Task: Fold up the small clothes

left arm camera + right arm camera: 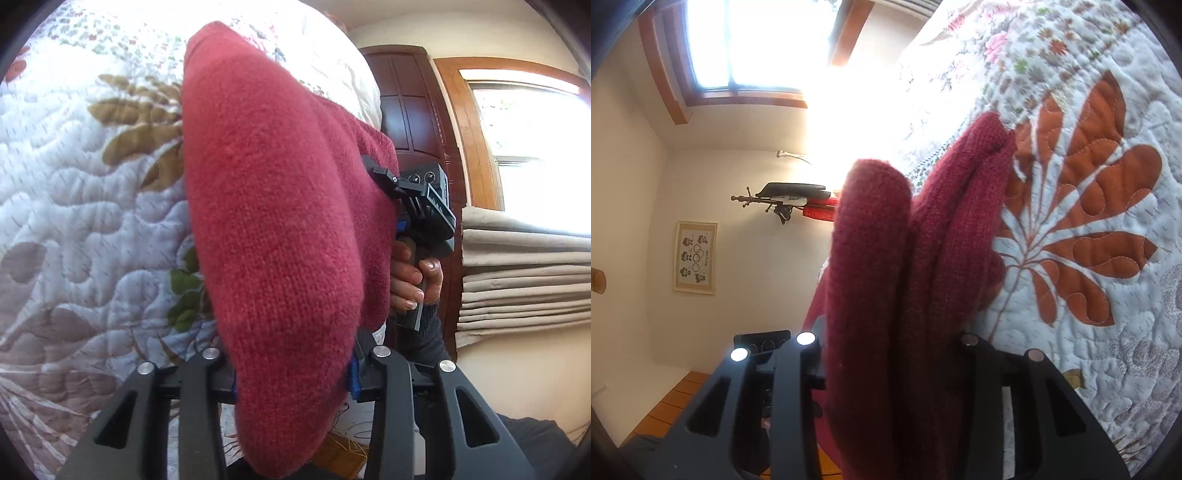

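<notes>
The quilt [74, 177] on the bed is the largest thing before me, white with stitched leaf shapes: brown and green ones fill the left of my left wrist view, big orange ones the right of my right wrist view.

Next is the red knit garment [280, 229], the piece to be folded. In the left view it rises from the bottom centre to the upper middle of the frame as a thick doubled fold, lifted off the quilt. My left gripper [291, 373] has its jaws closed on the lower part of that fold. In the right view the same knit hangs in two or three rolled folds through the centre of the frame, and my right gripper [890, 354] has its jaws clamped on it as well.

At the right centre of the left view, my right hand [413, 280] curls its fingers round the black handle, knuckles toward the camera, with a dark sleeve below the wrist.

A wood-framed window [738, 48] glares white in the upper left of the right view. Below it, at the left, hangs a small framed picture [696, 257]; its print is too small to read. I can read no brand or label anywhere.
</notes>
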Tool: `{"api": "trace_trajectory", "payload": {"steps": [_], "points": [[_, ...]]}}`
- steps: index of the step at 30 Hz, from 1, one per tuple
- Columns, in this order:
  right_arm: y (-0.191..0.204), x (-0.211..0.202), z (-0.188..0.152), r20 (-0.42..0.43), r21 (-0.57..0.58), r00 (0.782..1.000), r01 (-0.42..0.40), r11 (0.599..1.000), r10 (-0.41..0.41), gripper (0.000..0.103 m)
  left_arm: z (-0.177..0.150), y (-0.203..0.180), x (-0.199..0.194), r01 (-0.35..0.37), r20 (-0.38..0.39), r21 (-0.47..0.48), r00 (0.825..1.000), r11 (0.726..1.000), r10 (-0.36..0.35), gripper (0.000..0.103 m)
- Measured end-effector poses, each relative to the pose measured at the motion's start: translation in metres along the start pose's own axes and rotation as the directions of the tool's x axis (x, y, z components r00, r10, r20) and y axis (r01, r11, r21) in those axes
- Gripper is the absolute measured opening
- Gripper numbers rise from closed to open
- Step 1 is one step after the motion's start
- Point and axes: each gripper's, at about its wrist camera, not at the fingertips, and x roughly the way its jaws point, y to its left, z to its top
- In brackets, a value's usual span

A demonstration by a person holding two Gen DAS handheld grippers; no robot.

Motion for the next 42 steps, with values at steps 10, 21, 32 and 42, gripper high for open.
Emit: {"api": "trace_trajectory", "payload": {"steps": [10, 21, 32, 42], "points": [[0.109, 0.094, -0.059, -0.106, -0.152, 0.993, -0.074, 0.986, 0.058, 0.036, -0.091, 0.035, -0.125, -0.007, 0.146, 0.019, 0.989, 1.0, 0.004, 0.039], [0.114, 0.164, -0.109, -0.144, -0.212, 0.96, 0.206, 0.955, -0.239, 0.073, -0.175, 0.145, -0.151, -0.132, 0.231, -0.205, 0.956, 0.97, 0.179, 0.082], [0.135, 0.157, -0.101, -0.002, -0.248, 0.902, 0.417, 0.874, -0.431, 0.009, -0.168, 0.116, -0.216, -0.018, 0.395, -0.028, 0.918, 0.999, 0.028, 0.088], [0.104, 0.163, -0.101, 0.043, -0.184, 0.868, 0.493, 0.85, -0.494, 0.017, -0.15, 0.096, -0.188, 0.078, 0.35, -0.01, 0.934, 0.997, -0.069, 0.088]]}}
